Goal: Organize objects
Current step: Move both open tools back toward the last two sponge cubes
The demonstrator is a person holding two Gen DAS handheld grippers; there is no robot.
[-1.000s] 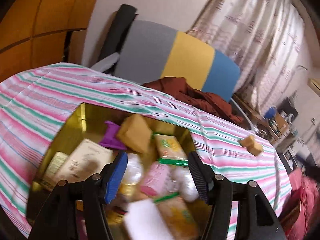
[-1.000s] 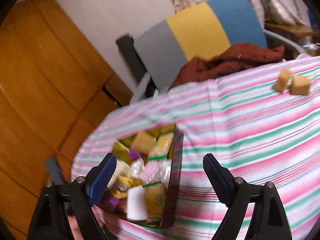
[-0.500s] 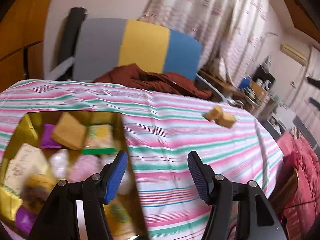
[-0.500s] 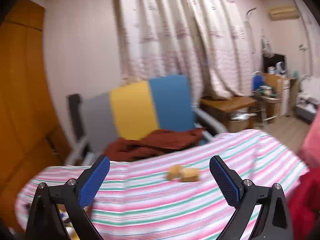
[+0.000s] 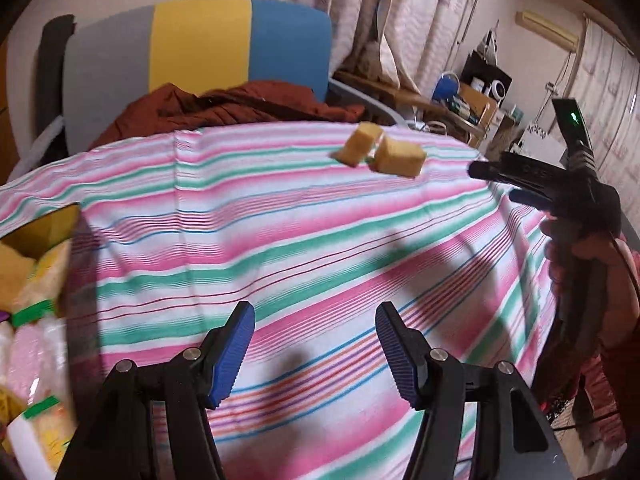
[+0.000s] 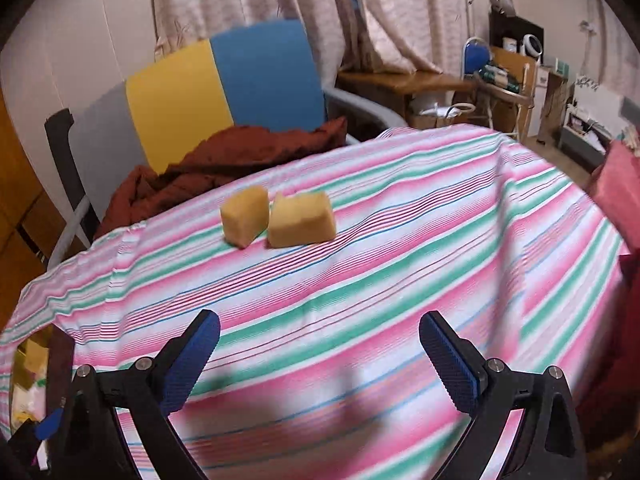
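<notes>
On the far side of the striped tablecloth (image 6: 360,280): 2 yellow sponge blocks (image 6: 280,220), side by side, touching or nearly so.
Bearing from right gripper (image 6: 320,360): ahead, slightly left of centre, well apart.
Bearing from left gripper (image 5: 312,344): ahead and to the right, farther off.
Nearer hand: right, by judgement.
Right jaws: wide, nothing between them.
Left jaws: wide, nothing between them.
Box of items (image 5: 36,320): at the table's left edge, away from the blocks.
</notes>
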